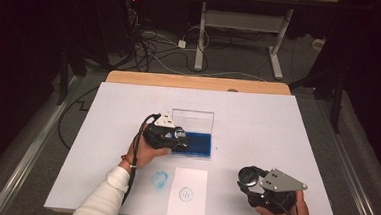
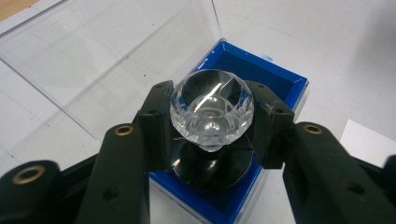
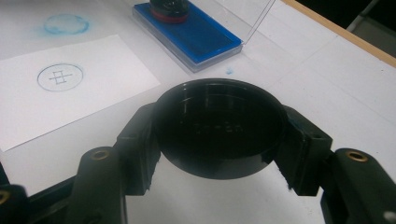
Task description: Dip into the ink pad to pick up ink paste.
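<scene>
Stamp (image 2: 211,112) with clear faceted knob and round black base, clamped between the left gripper's (image 2: 212,126) jaws, which press on the knob from both sides. Base sits down on the blue ink pad (image 2: 261,74), at its near end. Left gripper view gives the detail: facets, black disc under the knob, raised blue rim of the pad's tray. High view gives placement only: left gripper (image 1: 169,136) at the pad's (image 1: 199,143) left end, clear lid (image 1: 193,118) standing upright behind it.

Right gripper (image 3: 219,135) closed on a round black cap (image 3: 219,128), hollow side toward the camera, held off the table. High view has it near the front right (image 1: 254,184), well apart from the pad.

White paper slip (image 3: 65,88) with a blue circle-and-cross mark (image 3: 60,77) lies flat near the front edge; blue smudge (image 1: 160,178) on the white table (image 1: 277,123) just left of the slip in the high view. Mark's lines legible in the right gripper view, tiny in the high view.
</scene>
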`<state>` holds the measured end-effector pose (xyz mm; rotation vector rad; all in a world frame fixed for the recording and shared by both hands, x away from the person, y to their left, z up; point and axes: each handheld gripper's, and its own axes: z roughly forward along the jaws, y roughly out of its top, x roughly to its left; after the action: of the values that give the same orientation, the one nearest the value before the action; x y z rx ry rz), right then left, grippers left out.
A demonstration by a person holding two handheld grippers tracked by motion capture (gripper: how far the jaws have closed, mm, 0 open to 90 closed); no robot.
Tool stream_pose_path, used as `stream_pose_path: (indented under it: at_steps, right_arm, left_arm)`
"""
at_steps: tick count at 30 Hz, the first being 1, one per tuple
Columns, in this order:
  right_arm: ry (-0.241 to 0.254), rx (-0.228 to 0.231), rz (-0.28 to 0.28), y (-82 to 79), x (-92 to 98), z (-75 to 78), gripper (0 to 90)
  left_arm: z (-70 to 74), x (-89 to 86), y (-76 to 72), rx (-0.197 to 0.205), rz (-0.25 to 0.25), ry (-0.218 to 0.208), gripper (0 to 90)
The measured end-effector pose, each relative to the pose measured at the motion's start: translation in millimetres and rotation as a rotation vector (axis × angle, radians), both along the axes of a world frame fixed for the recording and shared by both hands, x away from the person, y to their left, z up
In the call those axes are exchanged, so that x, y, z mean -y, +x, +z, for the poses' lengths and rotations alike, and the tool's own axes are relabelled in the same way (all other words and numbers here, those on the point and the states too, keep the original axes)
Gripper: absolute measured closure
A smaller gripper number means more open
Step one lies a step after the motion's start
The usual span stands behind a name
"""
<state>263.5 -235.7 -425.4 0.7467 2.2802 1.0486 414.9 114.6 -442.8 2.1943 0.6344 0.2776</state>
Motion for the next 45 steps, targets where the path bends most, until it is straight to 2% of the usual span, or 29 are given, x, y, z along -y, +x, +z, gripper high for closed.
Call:
stream_pose_path:
  at_steps: [4,7,10,14,18,21,25,31,36,39,42,45]
  right_arm:
    - [-0.002,-0.003,0.0,-0.5,-0.5,-0.1,38.6]
    - [-0.004,-0.002,0.0,-0.6,-0.7,0.0,38.6]
    - [-0.004,-0.003,-0.001,-0.7,-1.1,-0.3,38.6]
    - [-0.006,-0.006,0.001,-0.7,-1.6,-0.8,38.6]
    - [-0.005,-0.003,0.002,-0.8,-1.0,-0.6,38.6]
    - [-0.002,0.0,0.001,-1.2,-0.9,-0.4,38.6]
    - [-0.003,0.003,0.005,-1.6,-1.6,-0.1,38.6]
    - [-0.003,0.0,0.002,-1.8,-1.2,-0.6,38.6]
    - [-0.004,0.0,0.005,-1.9,-1.7,-0.5,38.6]
    - [-0.006,-0.001,0.003,-1.9,-1.9,-0.7,38.6]
    - [-0.002,0.002,0.003,-2.2,-1.7,-0.1,38.6]
    - [0.0,0.004,0.0,-2.3,-0.9,0.6,38.6]
  left_arm:
    - [-1.8,0.2,-0.3,0.003,0.005,-0.012,54.7]
    - [-3.6,-1.8,1.6,-0.012,0.012,-0.041,54.7]
    - [-4.2,-2.2,2.3,-0.018,0.016,-0.051,54.7]
    - [-3.7,-1.7,1.4,-0.013,0.006,-0.034,54.6]
    - [-6.0,-3.3,-0.6,-0.008,0.002,-0.051,54.6]
    - [-5.7,-0.6,-2.6,0.004,0.008,-0.035,54.6]
    - [-6.9,-6.1,-0.4,-0.018,0.003,-0.06,54.6]
    - [-6.3,-0.9,-1.5,-0.002,0.006,-0.035,54.6]
    - [-5.9,-2.5,-1.2,-0.007,0.002,-0.029,54.6]
    - [-4.4,-0.2,-1.1,-0.005,0.004,-0.01,54.6]
    - [-0.8,-1.0,3.7,-0.043,0.007,-0.011,54.6]
    - [2.3,0.6,6.5,-0.058,0.013,-0.006,54.7]
